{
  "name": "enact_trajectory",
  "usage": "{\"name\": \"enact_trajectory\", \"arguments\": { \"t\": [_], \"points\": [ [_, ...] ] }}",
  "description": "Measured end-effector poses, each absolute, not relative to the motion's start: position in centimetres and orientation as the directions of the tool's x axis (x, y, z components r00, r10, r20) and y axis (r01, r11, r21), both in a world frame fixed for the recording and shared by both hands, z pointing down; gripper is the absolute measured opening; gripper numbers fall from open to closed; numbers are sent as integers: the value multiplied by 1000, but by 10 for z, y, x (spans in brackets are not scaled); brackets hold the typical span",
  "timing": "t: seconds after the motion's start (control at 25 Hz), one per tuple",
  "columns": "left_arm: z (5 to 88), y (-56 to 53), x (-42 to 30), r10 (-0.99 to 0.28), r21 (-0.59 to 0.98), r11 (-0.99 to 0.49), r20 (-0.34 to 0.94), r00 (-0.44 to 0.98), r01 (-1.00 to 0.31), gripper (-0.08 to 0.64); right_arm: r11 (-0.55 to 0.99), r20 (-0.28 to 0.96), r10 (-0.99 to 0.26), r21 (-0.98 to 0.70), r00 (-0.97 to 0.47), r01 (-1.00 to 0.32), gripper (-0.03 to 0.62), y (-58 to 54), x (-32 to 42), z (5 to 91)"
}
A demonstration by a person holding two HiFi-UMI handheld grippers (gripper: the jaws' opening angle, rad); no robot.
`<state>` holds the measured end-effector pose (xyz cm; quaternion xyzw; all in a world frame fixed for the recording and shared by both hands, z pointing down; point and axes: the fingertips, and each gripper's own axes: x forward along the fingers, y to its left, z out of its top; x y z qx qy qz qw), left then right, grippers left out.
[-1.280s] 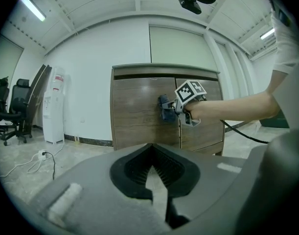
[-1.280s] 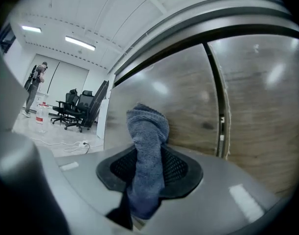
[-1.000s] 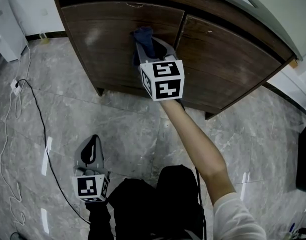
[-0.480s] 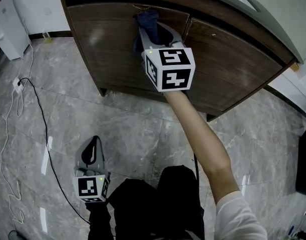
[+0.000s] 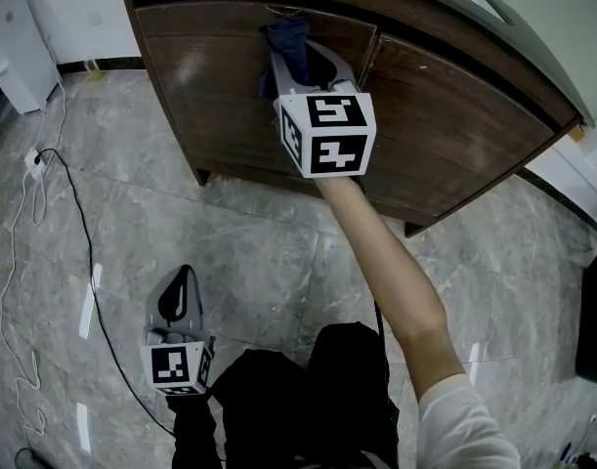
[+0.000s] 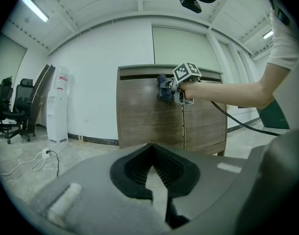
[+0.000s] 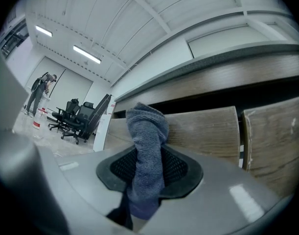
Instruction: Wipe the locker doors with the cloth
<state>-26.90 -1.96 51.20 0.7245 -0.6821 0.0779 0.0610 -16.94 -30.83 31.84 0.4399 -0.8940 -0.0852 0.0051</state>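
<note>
While the right gripper (image 5: 303, 62) clamps the blue-grey terry cloth (image 7: 147, 131) against the dark wooden locker door (image 5: 220, 86) ahead to wipe it, the left gripper (image 5: 184, 277) idles, jaws together, empty.

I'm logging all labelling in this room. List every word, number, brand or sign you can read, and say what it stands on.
No words or numbers are legible anywhere.
Cube on the right gripper: black-and-white square markers, not text.
Cube on the left gripper: the same.
White water dispenser: a red label, too small to read.
</note>
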Motion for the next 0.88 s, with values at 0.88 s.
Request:
{"name": "enact_trajectory", "arguments": {
  "t": [0.88],
  "points": [
    [527,-13,-294,-976,-11,-29,218,26,-1000,3,588,141,-809,146,-571,-796,117,-309,-182,494]
  ]
}}
